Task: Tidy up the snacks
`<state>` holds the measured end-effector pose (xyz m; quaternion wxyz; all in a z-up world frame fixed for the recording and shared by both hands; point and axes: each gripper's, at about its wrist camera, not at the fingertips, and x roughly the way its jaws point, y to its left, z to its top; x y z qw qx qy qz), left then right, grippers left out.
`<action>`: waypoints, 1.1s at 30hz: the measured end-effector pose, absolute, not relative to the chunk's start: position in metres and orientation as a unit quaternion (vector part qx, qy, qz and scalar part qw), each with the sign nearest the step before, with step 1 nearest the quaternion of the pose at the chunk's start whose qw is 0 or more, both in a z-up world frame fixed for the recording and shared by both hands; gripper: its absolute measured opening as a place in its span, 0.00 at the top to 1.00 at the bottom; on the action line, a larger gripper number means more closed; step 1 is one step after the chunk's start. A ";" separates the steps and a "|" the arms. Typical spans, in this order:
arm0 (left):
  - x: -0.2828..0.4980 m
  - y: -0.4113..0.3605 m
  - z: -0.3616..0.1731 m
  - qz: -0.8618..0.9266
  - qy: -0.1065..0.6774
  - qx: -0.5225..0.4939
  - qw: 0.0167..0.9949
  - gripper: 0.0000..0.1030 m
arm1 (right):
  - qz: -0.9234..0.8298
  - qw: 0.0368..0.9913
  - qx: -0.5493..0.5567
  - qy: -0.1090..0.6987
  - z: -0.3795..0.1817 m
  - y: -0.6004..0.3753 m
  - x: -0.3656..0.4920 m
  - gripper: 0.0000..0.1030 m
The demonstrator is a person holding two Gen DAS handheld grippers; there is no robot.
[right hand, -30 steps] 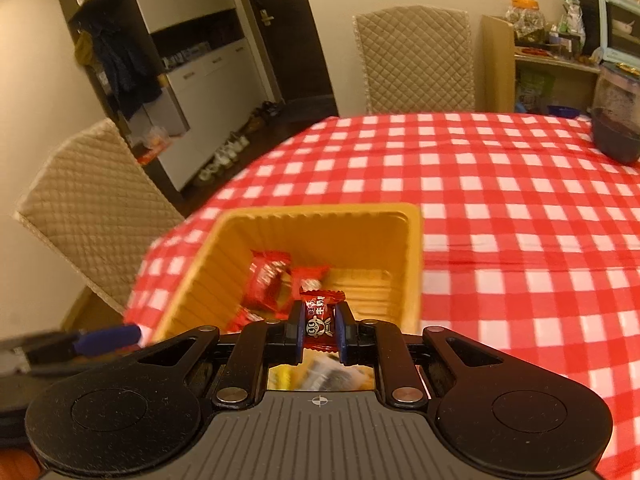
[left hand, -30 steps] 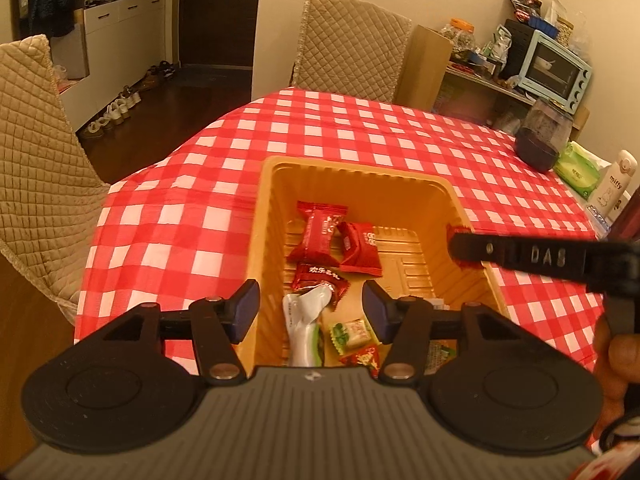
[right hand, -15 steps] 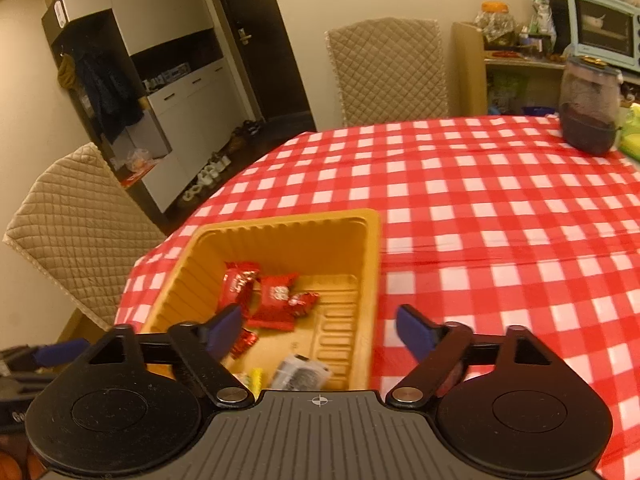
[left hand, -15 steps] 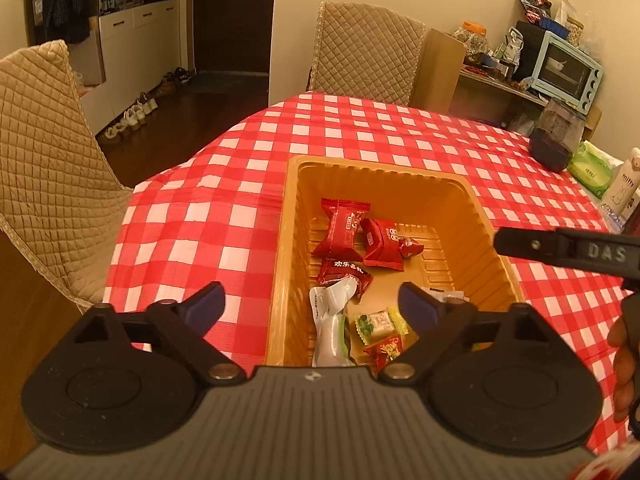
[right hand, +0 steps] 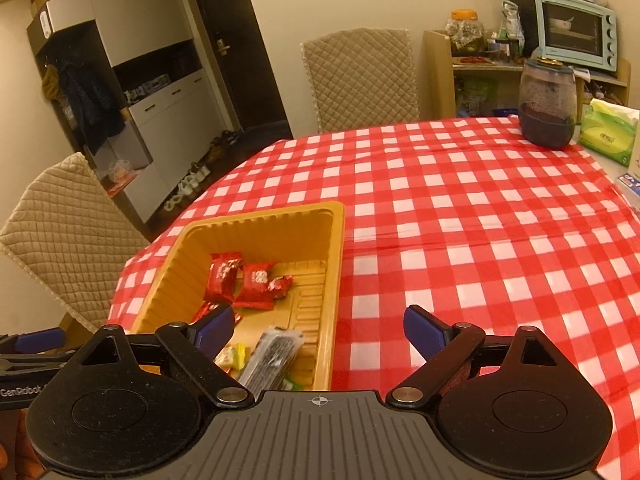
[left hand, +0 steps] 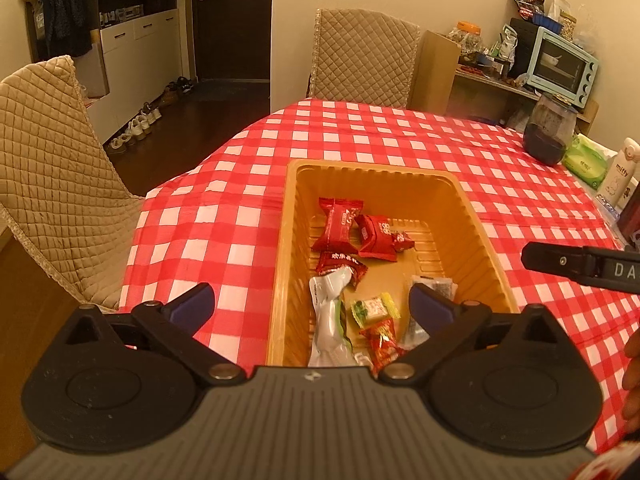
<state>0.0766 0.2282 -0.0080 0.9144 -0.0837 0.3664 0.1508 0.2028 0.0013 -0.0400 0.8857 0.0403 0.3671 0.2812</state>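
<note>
A dining room under warm light, and a table (left hand: pixel 360 136) in a red-and-white checked cloth fills the middle of both views, quilted chairs (left hand: pixel 362 58) drawn up at its far and left edges. Near the table's front left corner sits the yellow tray (left hand: pixel 484 240), and that is where the snacks are: two red packets (left hand: pixel 336 224) side by side toward its far end with a small red candy (left hand: pixel 402 240) touching the right one, another red packet (left hand: pixel 340 266) just behind them, then a white pouch (left hand: pixel 328 320), a green-and-yellow sweet (left hand: pixel 374 308), a red-and-yellow sweet (left hand: pixel 384 342) and a dark clear-wrapped bar (right hand: pixel 272 356) crowded at the near end. The left tongs (left hand: pixel 312 308) hang over the tray's near edge, spread wide, nothing in them. The right tongs (right hand: pixel 318 326) are spread wide too and empty, straddling the tray's right wall. At the far right edge stand a dark jar (right hand: pixel 546 106) and a green tissue pack (right hand: pixel 608 134).
</note>
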 end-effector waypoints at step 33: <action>-0.078 0.138 0.072 0.165 0.342 -0.089 0.921 0.00 | 0.266 0.894 -0.023 0.360 0.033 -0.085 0.029 0.11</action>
